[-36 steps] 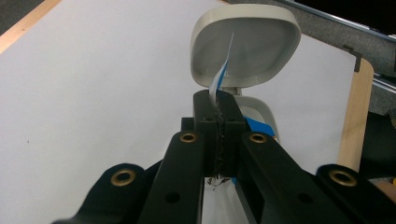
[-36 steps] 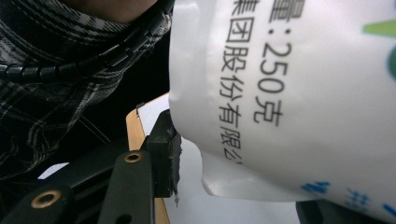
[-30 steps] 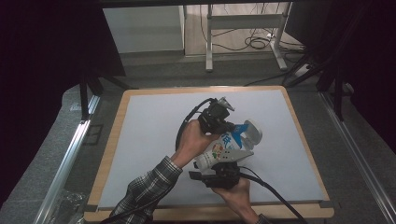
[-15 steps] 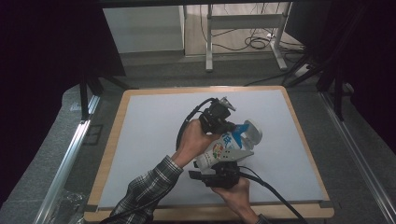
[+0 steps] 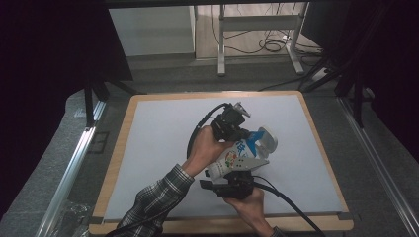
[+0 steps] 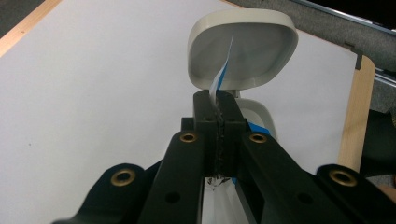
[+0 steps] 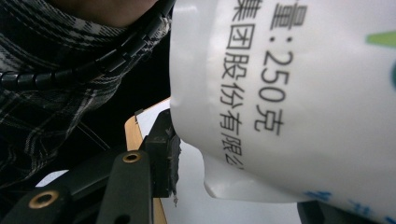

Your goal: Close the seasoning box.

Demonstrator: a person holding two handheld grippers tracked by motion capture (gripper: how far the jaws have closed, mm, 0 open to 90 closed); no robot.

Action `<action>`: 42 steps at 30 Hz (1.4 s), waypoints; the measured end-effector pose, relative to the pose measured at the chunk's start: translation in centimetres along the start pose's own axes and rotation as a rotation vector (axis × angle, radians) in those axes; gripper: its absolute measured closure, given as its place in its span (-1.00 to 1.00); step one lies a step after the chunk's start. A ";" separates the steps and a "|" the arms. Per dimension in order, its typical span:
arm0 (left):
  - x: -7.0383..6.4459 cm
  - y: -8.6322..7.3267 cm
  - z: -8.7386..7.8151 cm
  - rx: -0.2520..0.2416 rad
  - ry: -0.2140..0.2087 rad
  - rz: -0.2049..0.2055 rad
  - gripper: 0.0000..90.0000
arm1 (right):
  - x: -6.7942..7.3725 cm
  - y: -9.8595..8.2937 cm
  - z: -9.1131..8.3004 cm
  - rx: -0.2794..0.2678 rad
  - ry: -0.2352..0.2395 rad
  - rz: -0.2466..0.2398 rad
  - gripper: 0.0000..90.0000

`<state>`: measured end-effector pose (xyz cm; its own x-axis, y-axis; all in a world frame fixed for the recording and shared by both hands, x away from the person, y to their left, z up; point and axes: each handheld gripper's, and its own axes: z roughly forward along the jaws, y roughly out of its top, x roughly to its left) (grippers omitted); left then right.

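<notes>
On table (image 5: 148, 148): one pouch (image 5: 237, 158), two claws gripping it.

White, wood-edged table (image 5: 158, 148)

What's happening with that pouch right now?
Left hand-held gripper shut on white printed plastic pouch's edge. Right hand-held gripper holds its base. White table unobstructed.

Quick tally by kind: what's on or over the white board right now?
Hand-held gripper: 2 (left hand-held gripper, right hand-held gripper)
White printed pouch: 1
Beige dish: 1
Total: 4
</notes>
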<state>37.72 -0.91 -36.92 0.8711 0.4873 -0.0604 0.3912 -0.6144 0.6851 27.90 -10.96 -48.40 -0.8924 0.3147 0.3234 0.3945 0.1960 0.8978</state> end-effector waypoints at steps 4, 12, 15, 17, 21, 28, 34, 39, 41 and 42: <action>0.0 0.1 0.0 0.002 0.001 0.001 1.00 | 0.0 0.0 0.0 -0.002 -0.001 -0.001 0.20; -0.1 0.2 0.0 0.005 0.002 0.005 1.00 | 0.0 0.1 0.0 -0.006 0.000 0.002 0.20; -0.1 0.3 0.0 0.006 0.002 0.005 1.00 | 0.0 0.1 0.0 -0.008 0.000 0.000 0.20; -0.2 0.3 0.0 0.008 0.002 0.004 0.99 | 0.0 0.1 0.0 -0.009 0.000 0.001 0.20; -0.2 0.4 0.0 0.012 0.004 0.005 0.99 | 0.0 0.2 0.0 -0.010 -0.003 -0.003 0.20; -0.2 0.4 0.1 0.014 0.001 0.008 1.00 | 0.0 0.2 0.0 -0.007 -0.008 -0.005 0.20; -0.2 0.5 0.1 0.014 0.001 0.006 1.00 | 0.0 0.3 0.0 -0.010 -0.008 -0.003 0.20; -0.2 0.6 0.1 0.018 0.002 0.009 1.00 | 0.0 0.3 0.0 -0.014 -0.009 -0.005 0.20; -0.2 0.6 0.0 0.016 0.003 0.008 0.99 | 0.0 0.3 0.0 -0.015 -0.010 -0.006 0.20; -0.2 0.7 0.0 0.016 0.003 0.008 1.00 | 0.0 0.4 -0.1 -0.016 -0.010 -0.006 0.20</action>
<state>37.78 -1.46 -36.47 0.8732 0.4845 -0.0526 0.3890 -0.6278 0.6742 28.01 -10.93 -48.07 -0.8925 0.3227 0.3153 0.3856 0.1830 0.9043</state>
